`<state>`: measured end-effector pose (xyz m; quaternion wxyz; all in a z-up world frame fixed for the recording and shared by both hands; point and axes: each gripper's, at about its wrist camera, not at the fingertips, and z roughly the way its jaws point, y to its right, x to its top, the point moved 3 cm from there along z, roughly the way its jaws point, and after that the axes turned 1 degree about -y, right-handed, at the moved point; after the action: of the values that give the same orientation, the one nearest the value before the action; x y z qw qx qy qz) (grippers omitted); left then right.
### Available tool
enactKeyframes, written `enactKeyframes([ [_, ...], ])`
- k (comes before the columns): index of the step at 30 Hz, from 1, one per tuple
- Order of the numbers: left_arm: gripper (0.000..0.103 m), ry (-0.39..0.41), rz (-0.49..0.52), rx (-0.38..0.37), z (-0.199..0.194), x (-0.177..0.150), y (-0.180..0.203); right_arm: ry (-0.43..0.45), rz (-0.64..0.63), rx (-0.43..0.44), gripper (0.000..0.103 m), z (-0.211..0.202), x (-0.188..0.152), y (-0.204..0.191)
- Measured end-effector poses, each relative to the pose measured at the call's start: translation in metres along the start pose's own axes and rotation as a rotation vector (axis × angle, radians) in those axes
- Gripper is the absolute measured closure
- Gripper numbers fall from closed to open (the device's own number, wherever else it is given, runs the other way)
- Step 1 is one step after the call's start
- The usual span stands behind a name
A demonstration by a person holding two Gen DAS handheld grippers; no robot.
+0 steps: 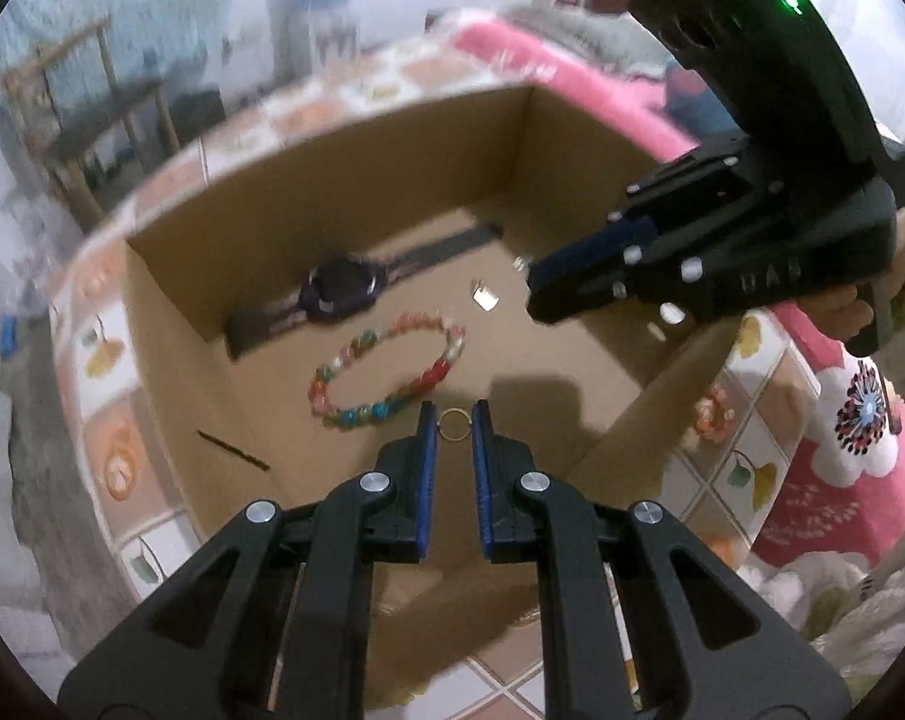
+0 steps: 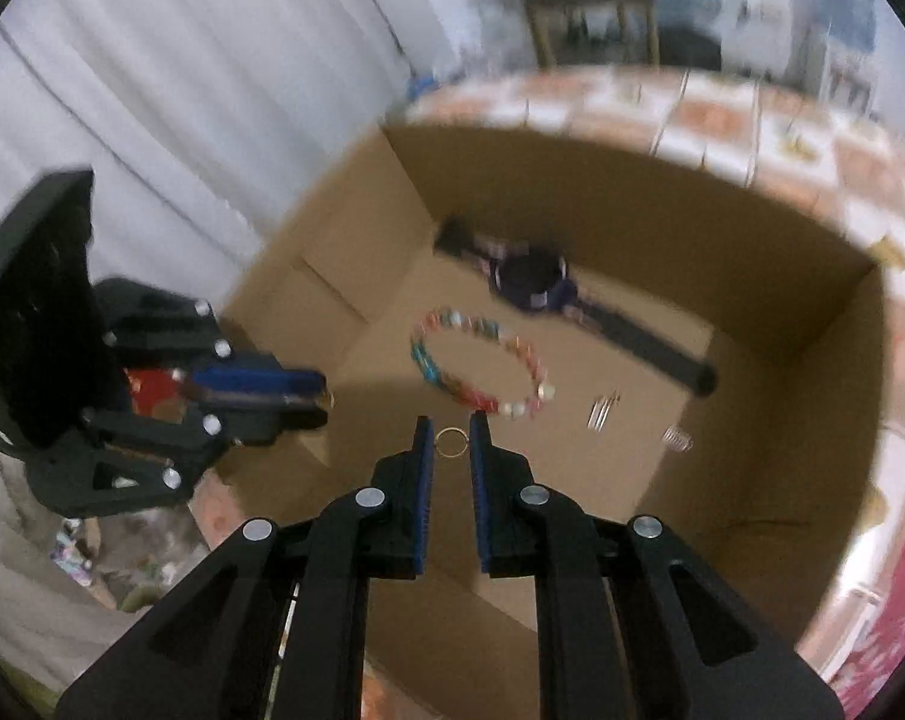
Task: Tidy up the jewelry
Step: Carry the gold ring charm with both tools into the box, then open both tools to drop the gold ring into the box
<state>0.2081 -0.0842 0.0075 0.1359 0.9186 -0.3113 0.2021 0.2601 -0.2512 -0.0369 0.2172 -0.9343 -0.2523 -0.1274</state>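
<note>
The watch (image 1: pixel 341 291), bead bracelet (image 1: pixel 392 369) and small earrings (image 1: pixel 486 298) already lie in the cardboard box (image 1: pixel 362 168). Each gripper, left (image 1: pixel 452 423) and right (image 2: pixel 452 441), pinches a gold ring (image 1: pixel 454 423) that is not yet dropped in.

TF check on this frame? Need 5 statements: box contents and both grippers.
1. The watch lies inside the cardboard box. True.
2. The bead bracelet lies outside the box. False: it is on the box floor, next to the watch.
3. The left gripper has a gold ring between its fingers. True.
4. The bracelet beads are all black. False: they are multicoloured.
5. The right gripper is empty. False: a second gold ring sits between its fingers.
</note>
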Motion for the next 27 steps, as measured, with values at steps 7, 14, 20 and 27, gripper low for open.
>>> enactKeyframes([
  [7,0.092,-0.086,0.029,0.047,0.02,0.001,-0.003,-0.058,0.023,-0.008,0.09,0.023,-0.004,0.006],
  [14,0.081,-0.068,-0.004,0.055,0.015,0.003,-0.009,-0.012,0.059,0.002,0.089,0.011,-0.001,0.019],
  [20,0.076,-0.057,-0.026,0.05,0.013,0.006,-0.015,0.003,0.062,0.0,0.082,0.007,-0.001,0.022],
  [27,0.066,0.035,-0.055,0.057,-0.012,0.012,-0.024,0.084,0.066,0.001,0.074,-0.018,0.004,0.024],
])
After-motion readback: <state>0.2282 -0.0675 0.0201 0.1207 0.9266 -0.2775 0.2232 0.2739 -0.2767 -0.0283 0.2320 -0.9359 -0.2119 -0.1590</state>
